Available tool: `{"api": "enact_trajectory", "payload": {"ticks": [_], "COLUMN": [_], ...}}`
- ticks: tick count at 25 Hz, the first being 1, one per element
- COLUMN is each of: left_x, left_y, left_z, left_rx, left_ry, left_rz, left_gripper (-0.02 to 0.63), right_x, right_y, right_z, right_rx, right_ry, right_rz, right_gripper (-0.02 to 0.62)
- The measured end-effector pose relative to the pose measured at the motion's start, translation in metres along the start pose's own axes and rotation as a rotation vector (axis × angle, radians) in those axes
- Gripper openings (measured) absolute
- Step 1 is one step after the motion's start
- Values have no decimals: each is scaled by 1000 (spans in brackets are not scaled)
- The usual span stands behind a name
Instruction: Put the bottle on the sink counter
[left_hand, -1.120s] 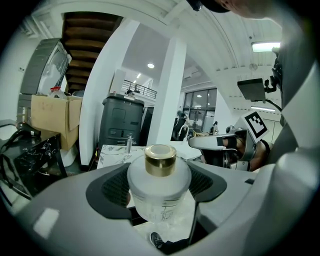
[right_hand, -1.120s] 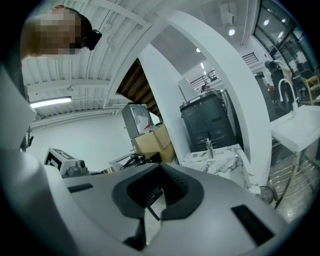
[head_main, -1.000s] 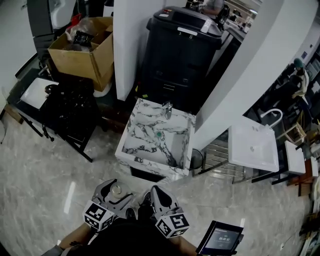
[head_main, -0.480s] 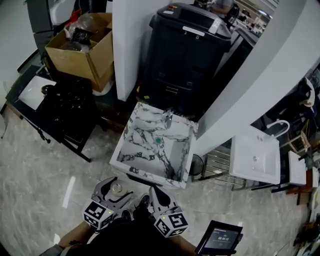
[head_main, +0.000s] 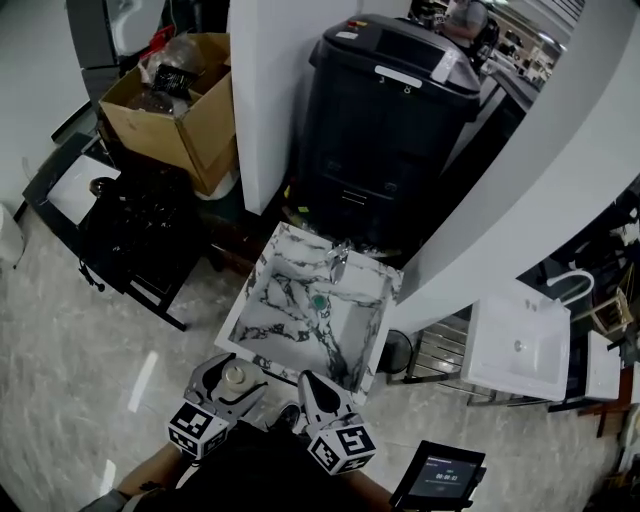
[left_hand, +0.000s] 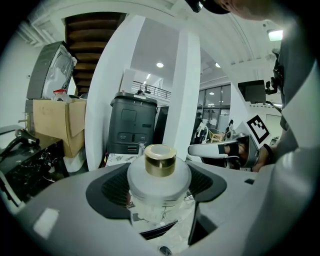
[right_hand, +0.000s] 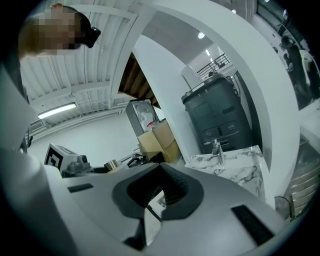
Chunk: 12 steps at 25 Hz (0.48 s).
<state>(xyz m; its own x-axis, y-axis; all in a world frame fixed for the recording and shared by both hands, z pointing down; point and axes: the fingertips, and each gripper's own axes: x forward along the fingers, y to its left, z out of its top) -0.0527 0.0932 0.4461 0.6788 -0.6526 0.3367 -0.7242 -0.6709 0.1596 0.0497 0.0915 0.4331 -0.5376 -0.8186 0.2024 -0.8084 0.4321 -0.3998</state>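
A frosted glass bottle (left_hand: 159, 186) with a gold cap (left_hand: 160, 159) stands upright between the jaws of my left gripper (head_main: 232, 378), which is shut on it; in the head view the bottle (head_main: 236, 377) shows at the bottom left of centre. My right gripper (head_main: 318, 392) hangs beside it, jaws shut with nothing between them. The marble-patterned sink (head_main: 262, 330) with a chrome tap (head_main: 336, 255) and a green drain (head_main: 319, 299) lies just ahead of both grippers. From the right gripper view the sink counter (right_hand: 235, 167) and tap (right_hand: 216, 149) sit to the right.
A black bin (head_main: 392, 140) stands behind the sink beside a white column (head_main: 272, 90). A cardboard box (head_main: 180, 105) and a black rack (head_main: 140, 225) are at the left. A white basin (head_main: 520, 345) stands at the right, a tablet (head_main: 445, 475) near my right side.
The view has shifted forward: the marble sink now lies closer to both grippers. The left gripper still holds the bottle; the right stays shut and empty.
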Motion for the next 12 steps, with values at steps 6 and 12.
{"api": "enact_trajectory", "payload": {"ticks": [6, 12], "left_x": [15, 31], "left_y": [3, 21], "left_z": [1, 5], "left_rx": [-6, -4], "left_ry": [6, 23], "left_rz": [24, 22], "left_gripper": [339, 339], "right_x": [8, 23], "right_y": [-13, -26], "right_z": [0, 0], "right_rx": [13, 33], "right_ry": [14, 33], "right_rz": [20, 3], "right_gripper": [-5, -5]}}
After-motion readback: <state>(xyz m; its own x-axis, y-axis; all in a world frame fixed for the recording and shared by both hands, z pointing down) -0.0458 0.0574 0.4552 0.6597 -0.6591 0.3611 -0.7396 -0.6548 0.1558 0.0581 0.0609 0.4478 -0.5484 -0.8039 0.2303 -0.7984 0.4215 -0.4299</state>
